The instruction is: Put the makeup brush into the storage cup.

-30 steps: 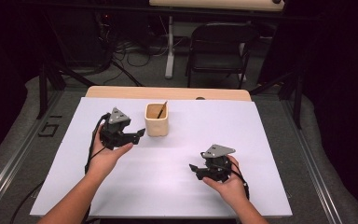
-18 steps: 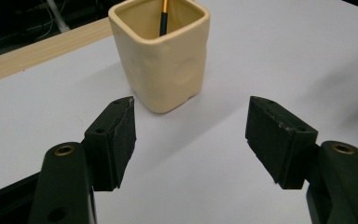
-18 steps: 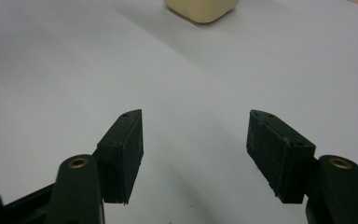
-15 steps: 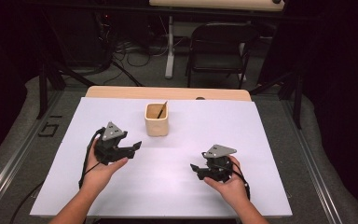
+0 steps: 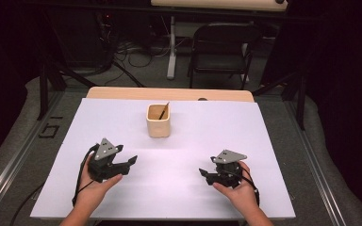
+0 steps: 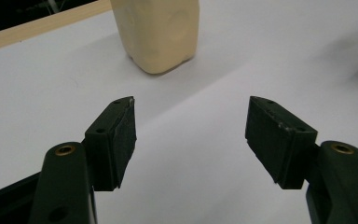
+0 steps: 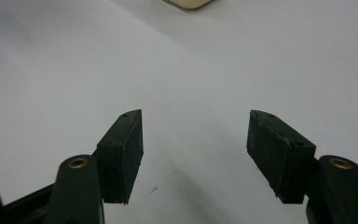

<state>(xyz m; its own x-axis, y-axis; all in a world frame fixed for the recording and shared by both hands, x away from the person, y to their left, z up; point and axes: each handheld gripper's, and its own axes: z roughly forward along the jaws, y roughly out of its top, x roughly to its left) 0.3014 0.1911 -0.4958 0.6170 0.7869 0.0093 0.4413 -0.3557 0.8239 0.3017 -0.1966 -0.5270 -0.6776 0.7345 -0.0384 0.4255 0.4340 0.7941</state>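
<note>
A cream square cup [image 5: 159, 121] with a thin brown stick [image 5: 163, 111] leaning in it stands near the back middle of the white table sheet [image 5: 179, 155]. In the left gripper view the cup [image 6: 157, 32] is ahead and a little left. My left gripper [image 5: 131, 162] rests low at the front left, open, jaws wide apart with nothing between them [image 6: 190, 119]. At the front right my right gripper [image 5: 202, 173] is open too, its jaws [image 7: 195, 130] over bare sheet.
The white sheet covers a wooden table whose far edge [image 5: 169, 93] shows behind it. A black folding chair [image 5: 221, 52] and cables on the floor lie beyond the table. Dark floor surrounds the table sides.
My left gripper has drawn back from beside the cup toward the front left of the sheet. The right gripper has stayed almost still.
</note>
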